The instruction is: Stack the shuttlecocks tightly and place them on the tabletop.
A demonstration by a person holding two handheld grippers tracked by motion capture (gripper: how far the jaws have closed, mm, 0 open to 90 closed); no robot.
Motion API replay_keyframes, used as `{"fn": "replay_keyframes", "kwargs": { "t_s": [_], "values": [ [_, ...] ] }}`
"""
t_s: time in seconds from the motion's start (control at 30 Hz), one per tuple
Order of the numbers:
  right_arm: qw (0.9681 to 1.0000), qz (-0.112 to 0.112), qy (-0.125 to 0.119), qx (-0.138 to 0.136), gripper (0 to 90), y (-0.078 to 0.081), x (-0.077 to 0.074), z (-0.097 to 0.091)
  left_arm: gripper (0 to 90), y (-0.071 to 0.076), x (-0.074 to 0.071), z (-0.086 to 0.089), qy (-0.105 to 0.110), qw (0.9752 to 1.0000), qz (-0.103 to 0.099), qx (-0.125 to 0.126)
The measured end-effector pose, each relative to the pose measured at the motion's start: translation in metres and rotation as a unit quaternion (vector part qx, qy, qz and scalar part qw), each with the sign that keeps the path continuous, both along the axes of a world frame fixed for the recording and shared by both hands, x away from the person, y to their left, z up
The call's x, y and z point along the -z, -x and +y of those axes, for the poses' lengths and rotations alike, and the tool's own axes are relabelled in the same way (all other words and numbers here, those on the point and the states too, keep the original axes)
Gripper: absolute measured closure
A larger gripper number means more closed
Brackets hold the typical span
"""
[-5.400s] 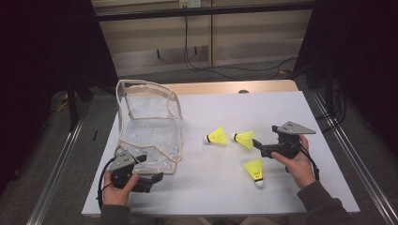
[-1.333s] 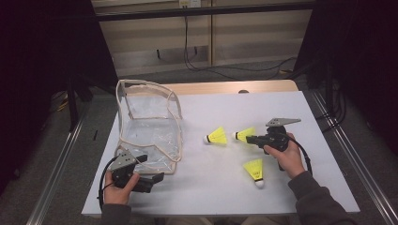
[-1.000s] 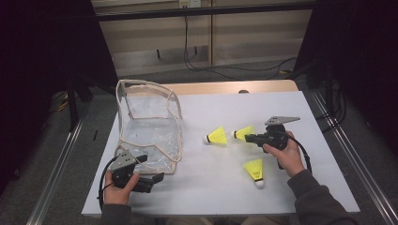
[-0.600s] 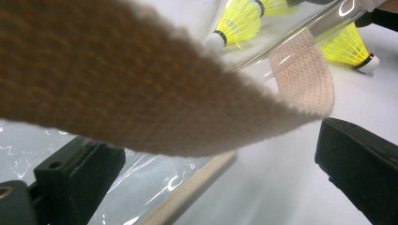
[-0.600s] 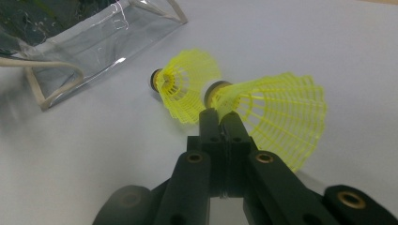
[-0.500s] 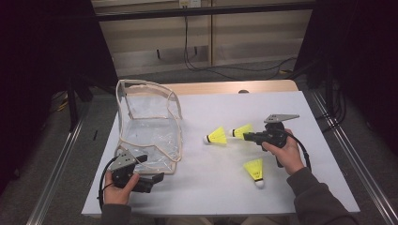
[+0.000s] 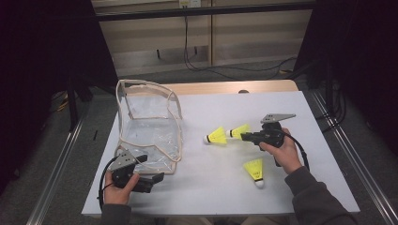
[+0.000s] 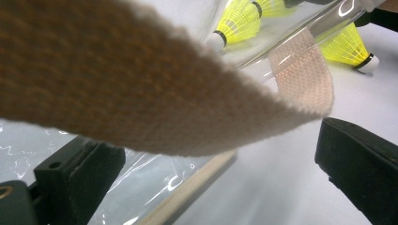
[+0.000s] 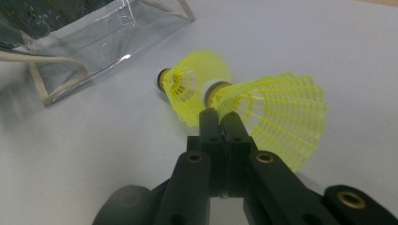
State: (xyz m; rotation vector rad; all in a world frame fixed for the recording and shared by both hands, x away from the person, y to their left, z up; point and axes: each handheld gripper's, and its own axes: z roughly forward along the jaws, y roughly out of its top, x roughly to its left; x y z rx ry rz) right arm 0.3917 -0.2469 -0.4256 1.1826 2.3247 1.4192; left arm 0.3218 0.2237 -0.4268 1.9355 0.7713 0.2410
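On the white tabletop (image 7: 216, 183) the right hand-held gripper (image 7: 245, 135) sits at about 3 o'clock from the middle of the sheet, its jaws pressed together on the skirt edge of a yellow shuttlecock (image 7: 239, 131). In the right gripper view the two black jaws meet tip to tip on the netted skirt of this held shuttlecock (image 9: 277, 117), whose cork end points away from the camera.

A second yellow shuttlecock (image 7: 216, 136) lies just beside it at its 9 o'clock, cork end pointing toward the bag; in the right gripper view this second shuttlecock (image 9: 192, 82) sits just behind the held one. A third shuttlecock (image 7: 255, 170) lies at 5 o'clock of the right hand-held gripper, apart from it, cork toward the near edge.

The clear plastic bag (image 7: 148, 129) with beige webbing trim stands open at the 9 o'clock side of the tabletop. The left hand-held gripper (image 7: 152, 179) rests at 7 o'clock, at the bag's near corner. In the left gripper view its jaws stand wide apart, with a beige webbing strap (image 8: 141, 93) crossing above them and the clear bag wall by the left jaw; neither pad presses on the strap.
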Motion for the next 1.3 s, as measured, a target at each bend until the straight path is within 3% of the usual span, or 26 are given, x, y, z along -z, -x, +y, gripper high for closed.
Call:
{"fn": "replay_keyframes", "kwargs": {
  "t_s": [1.3],
  "values": [
    [0.9998,-0.005,0.006,-0.019,89.4,-0.006,0.002,0.014,1.8,0.0,0.0,0.0,0.0,1.0,-0.001,0.0]
  ]
}}
